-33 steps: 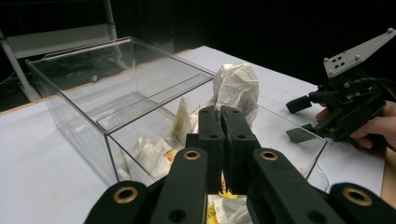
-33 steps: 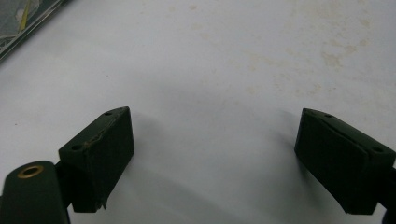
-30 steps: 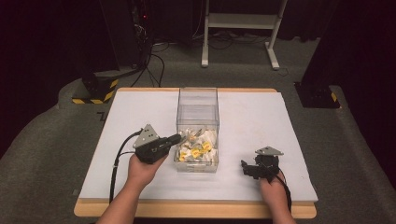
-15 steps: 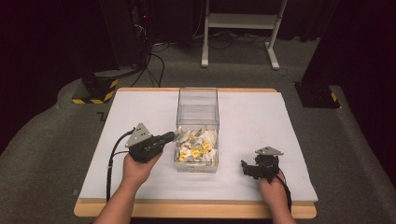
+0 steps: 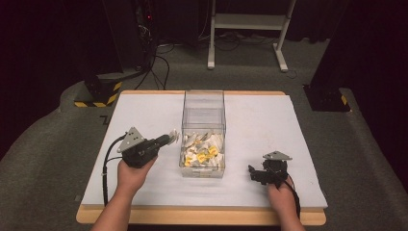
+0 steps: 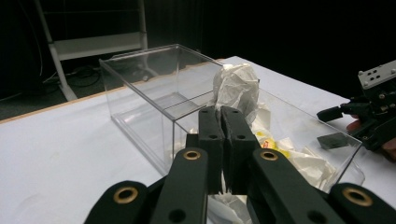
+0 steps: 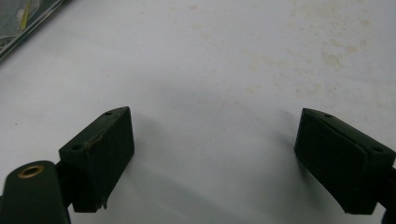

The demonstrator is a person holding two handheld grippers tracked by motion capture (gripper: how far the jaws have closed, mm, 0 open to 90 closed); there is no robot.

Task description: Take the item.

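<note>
Here, a crumpled white paper (image 6: pixel 237 88) sat pinched in the left claw (image 6: pixel 223 116), jaws clamped together on it, just left of the clear box (image 5: pixel 203 132) and above its rim. More wrappers (image 5: pixel 202 151) lay inside that box. Right of the box, the right claw (image 7: pixel 212 158) rested wide apart on the white counter (image 5: pixel 144 110).

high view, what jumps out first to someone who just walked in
A clear plastic box stands mid-table on the white table cover, its near end heaped with crumpled white and yellow wrappers. Just left of it, the left hand-held gripper is shut on a white crumpled wrapper. The right hand-held gripper rests open near the front right corner.
</note>
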